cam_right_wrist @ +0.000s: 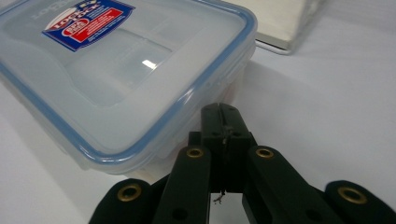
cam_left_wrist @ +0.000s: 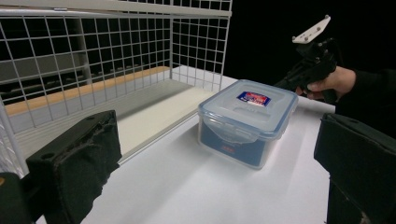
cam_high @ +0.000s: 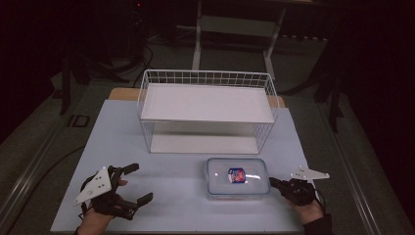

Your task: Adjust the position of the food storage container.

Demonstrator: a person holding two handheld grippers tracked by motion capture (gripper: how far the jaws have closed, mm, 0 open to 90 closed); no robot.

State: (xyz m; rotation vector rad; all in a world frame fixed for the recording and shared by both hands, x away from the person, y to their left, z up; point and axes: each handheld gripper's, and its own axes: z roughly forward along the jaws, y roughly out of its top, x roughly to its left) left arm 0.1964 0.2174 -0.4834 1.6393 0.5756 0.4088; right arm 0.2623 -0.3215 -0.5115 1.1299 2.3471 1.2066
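We see the left gripper [cam_high: 139, 183] with jaws spread wide, empty; the right gripper [cam_high: 272, 182], jaws pressed together, beside the lidded container [cam_high: 237, 177].

Small print on the box's label [cam_right_wrist: 86, 21] illegible; box [cam_right_wrist: 116, 74] cropped at the right gripper view's left edge.

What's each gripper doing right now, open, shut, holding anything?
Left gripper: open, holding nothing.
Right gripper: shut, empty, tips beside the lidded plastic container.
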